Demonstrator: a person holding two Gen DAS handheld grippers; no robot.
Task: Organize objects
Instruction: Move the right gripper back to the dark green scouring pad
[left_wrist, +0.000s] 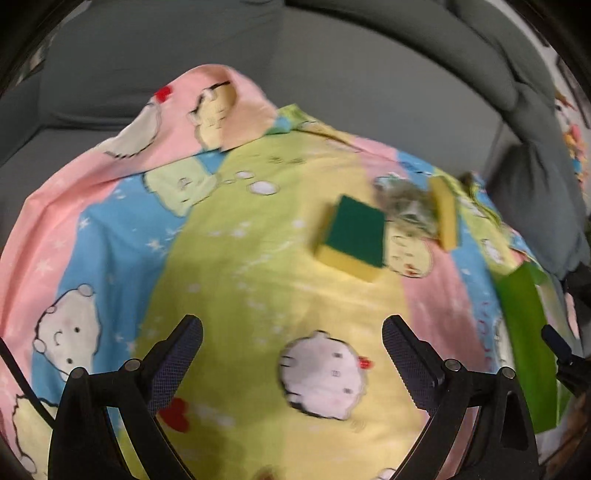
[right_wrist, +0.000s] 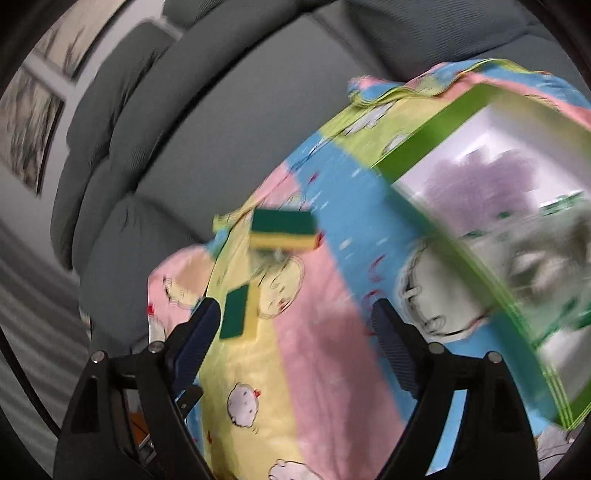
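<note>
Both grippers empty, jaws spread wide: left gripper (left_wrist: 291, 339) hovers over the cartoon bedsheet (left_wrist: 229, 258), right gripper (right_wrist: 295, 317) likewise, probably lining up a pick. Flat sponge (left_wrist: 354, 236), on-edge sponge (left_wrist: 445, 214) and a crinkly wrapper (left_wrist: 406, 206) sit close together ahead. Only the right wrist view shows inside the green box (right_wrist: 436, 122), likely the destination; contents blurred.

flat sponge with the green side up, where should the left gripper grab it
Grip the flat sponge across its yellow side walls, coming down from above with the open left gripper. It lies green face up on the cloth, so only the sides offer parallel faces.
</note>
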